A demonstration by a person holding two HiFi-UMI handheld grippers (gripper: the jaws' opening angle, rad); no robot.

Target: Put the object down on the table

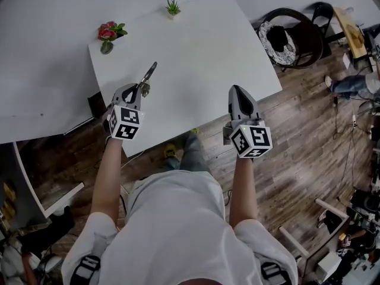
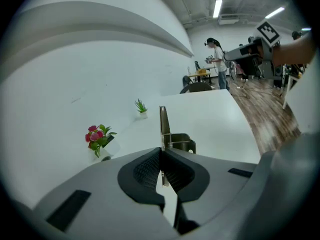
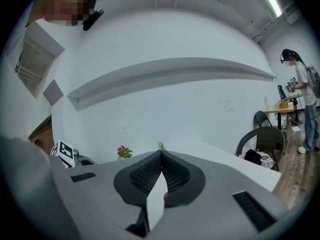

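Head view: the left tool [image 1: 135, 91] is clenched on a slim metal piece [image 1: 148, 75], which sticks out past the jaw tips and slants over the white tabletop [image 1: 196, 52], close to its near left corner. Whether the piece touches the surface cannot be told. The right tool [image 1: 236, 89] hangs over the near edge of the tabletop, towards the right corner. Pink flowers [image 1: 108, 32] sit at the far left corner and a small green plant [image 1: 173, 7] at the far edge.

Left gripper view: the jaws of the left tool [image 2: 161, 156] are pressed together on the metal piece [image 2: 163, 124]. Its thin strip rises upright from between the pads, with a dark bracket fixed to its right side just beyond them.

Right gripper view: the right tool [image 3: 161, 156] has its jaws closed tip to tip with nothing between them. Beyond them are the flowers [image 3: 123, 152] and the plant [image 3: 161, 146].
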